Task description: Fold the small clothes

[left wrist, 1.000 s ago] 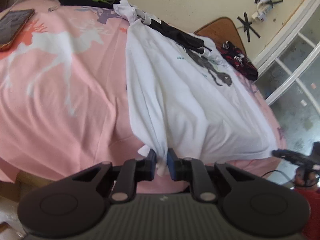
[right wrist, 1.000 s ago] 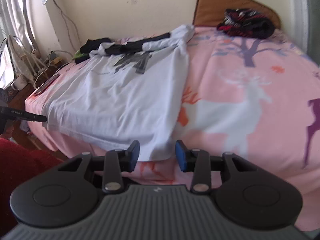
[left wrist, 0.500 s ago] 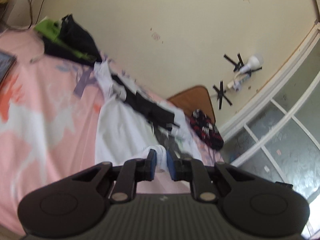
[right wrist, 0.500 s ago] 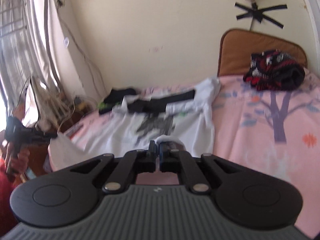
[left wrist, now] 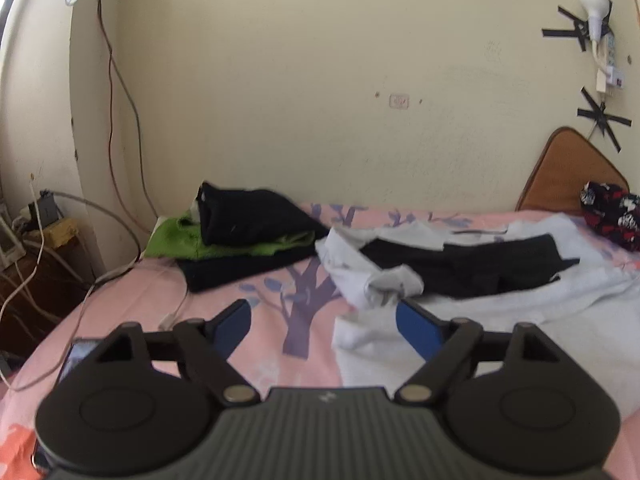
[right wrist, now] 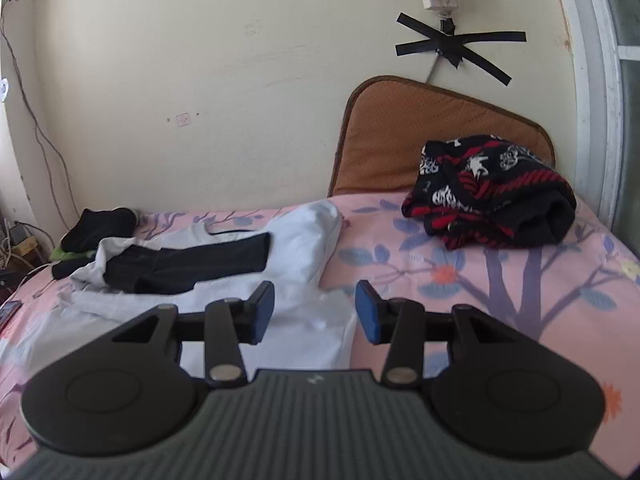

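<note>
The white shirt (left wrist: pixel 500 320) lies folded on the pink bedsheet (left wrist: pixel 304 292), its black collar band (left wrist: pixel 472 264) across the far part. Your left gripper (left wrist: pixel 324 322) hangs over the shirt's left edge, fingers spread wide and holding nothing. Your right gripper (right wrist: pixel 315 310) sits above the shirt's (right wrist: pixel 296 248) right edge, fingers spread too. A stack of dark and green clothes (left wrist: pixel 244 232) lies far left; a patterned bundle (right wrist: pixel 488 192) rests far right by the brown cushion (right wrist: pixel 420 128).
</note>
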`<state>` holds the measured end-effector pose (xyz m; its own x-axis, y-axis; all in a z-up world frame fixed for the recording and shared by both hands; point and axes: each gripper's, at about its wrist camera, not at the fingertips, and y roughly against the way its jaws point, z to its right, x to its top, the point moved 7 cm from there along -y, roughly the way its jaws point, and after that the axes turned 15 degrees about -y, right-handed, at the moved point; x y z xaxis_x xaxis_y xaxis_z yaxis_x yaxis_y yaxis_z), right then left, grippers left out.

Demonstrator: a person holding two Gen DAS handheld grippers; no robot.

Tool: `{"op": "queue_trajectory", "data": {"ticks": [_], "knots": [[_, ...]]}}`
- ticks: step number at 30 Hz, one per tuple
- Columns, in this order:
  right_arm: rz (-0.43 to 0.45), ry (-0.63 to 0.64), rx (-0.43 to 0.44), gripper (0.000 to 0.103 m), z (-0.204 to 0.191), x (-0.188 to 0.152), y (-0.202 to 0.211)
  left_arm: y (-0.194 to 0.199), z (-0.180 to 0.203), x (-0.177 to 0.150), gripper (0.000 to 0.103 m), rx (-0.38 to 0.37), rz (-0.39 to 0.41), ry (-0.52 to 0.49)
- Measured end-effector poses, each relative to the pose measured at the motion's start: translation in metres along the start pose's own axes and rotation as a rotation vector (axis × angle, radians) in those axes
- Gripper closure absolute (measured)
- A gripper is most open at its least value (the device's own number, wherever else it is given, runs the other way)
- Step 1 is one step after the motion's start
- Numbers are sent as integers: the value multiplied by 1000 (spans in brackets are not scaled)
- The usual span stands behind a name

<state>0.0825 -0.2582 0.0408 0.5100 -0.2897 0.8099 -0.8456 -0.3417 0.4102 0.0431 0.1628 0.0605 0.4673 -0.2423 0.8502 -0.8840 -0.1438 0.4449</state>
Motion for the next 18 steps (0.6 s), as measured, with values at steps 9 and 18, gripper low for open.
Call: {"op": "queue_trajectory", "data": {"ticks": [9, 18], "knots": [[68, -7, -72, 47, 0, -31, 8, -18, -12, -29, 30, -7, -26, 58], [79, -16, -123, 43, 3, -37, 1, -6, -12, -24, 36, -128, 23, 159]]}}
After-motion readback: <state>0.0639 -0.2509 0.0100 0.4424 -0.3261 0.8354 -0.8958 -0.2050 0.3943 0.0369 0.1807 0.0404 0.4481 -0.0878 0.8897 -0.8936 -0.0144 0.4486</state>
